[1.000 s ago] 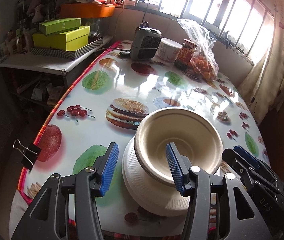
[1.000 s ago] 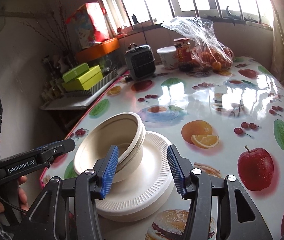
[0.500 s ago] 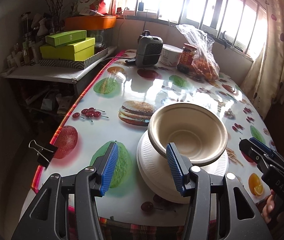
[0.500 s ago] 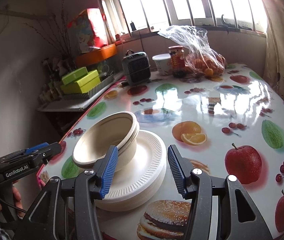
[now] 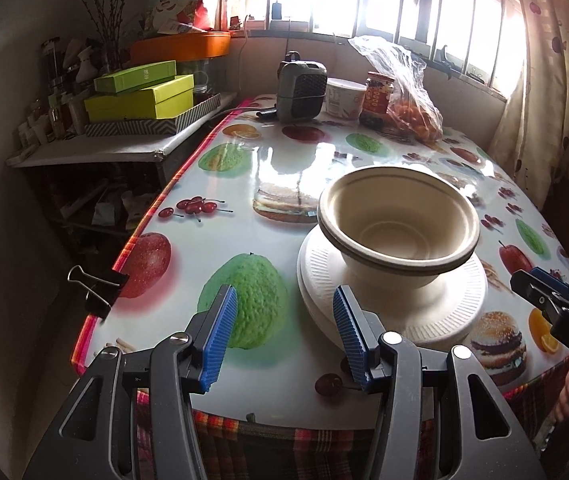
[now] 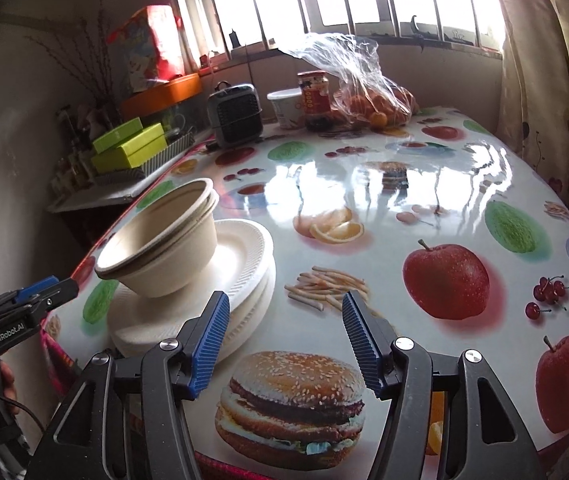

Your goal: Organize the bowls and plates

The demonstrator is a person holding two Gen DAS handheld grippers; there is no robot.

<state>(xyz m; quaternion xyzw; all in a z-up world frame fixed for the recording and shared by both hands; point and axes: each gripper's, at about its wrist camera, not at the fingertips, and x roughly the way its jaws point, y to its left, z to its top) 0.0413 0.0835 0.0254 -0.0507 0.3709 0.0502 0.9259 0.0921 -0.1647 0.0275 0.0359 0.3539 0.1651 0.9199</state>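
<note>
With the stack built, both tools stand clear — sorting looks nearly done.
While the nested beige paper bowls [image 5: 398, 220] sit on the pile of white ribbed paper plates [image 5: 392, 300] at one o'clock from the left hand-held gripper [image 5: 280, 336], its jaws gape, empty; the right hand-held gripper [image 6: 284, 340] has just been widening, nothing between its jaws, stack at ten o'clock. On the fruit-printed bench [image 6: 424, 200] no stray dish shows — little seems left.
</note>
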